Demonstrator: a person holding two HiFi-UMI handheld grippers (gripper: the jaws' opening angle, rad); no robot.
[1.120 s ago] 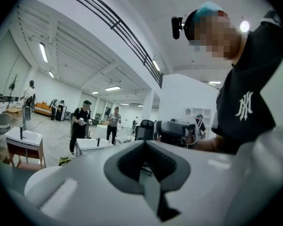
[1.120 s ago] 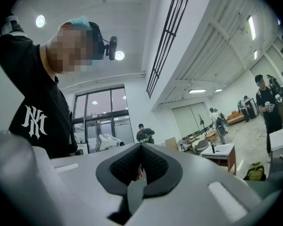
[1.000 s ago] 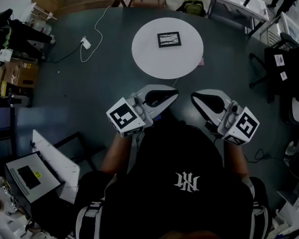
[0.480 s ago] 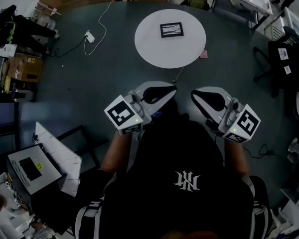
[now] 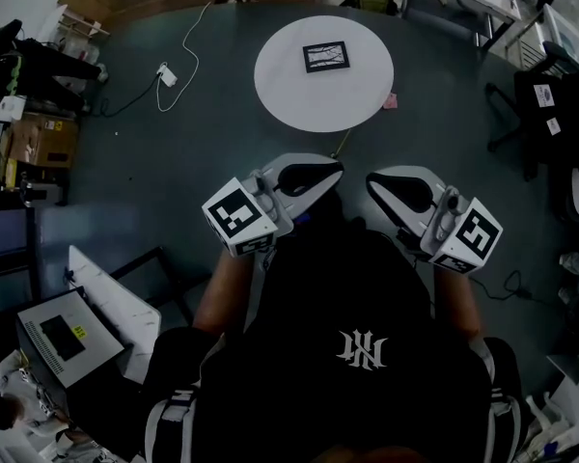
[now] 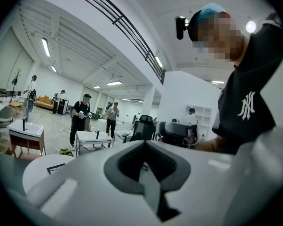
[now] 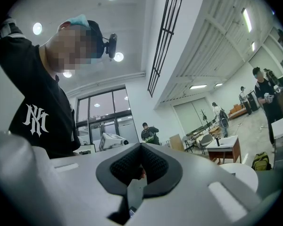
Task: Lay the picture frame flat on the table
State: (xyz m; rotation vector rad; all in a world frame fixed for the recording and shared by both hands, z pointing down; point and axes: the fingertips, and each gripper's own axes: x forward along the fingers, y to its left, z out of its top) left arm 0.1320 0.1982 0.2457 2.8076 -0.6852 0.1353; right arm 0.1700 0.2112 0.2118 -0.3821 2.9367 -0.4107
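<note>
The black picture frame (image 5: 326, 56) lies flat on the round white table (image 5: 289, 95), far ahead of me on the dark floor. Both grippers are held close to my chest, well short of the table. My left gripper (image 5: 334, 170) is shut with nothing in it and points right. My right gripper (image 5: 372, 181) is likewise shut and empty and points left, tip to tip with the other. In the left gripper view the frame (image 6: 54, 167) shows small on the table (image 6: 35, 173), beyond the shut jaws. The right gripper view shows only the table's edge (image 7: 243, 173).
A white cable with an adapter (image 5: 166, 77) trails over the floor left of the table. A small pink item (image 5: 391, 101) lies by the table's right edge. Office chairs (image 5: 550, 90) stand at right, a white desk (image 5: 106, 302) and grey box (image 5: 58, 340) at lower left. People stand in the hall (image 6: 80, 117).
The head view has shifted a little, so the table and frame sit slightly differently in it. Both grippers stay shut by my chest and the frame has not moved.
</note>
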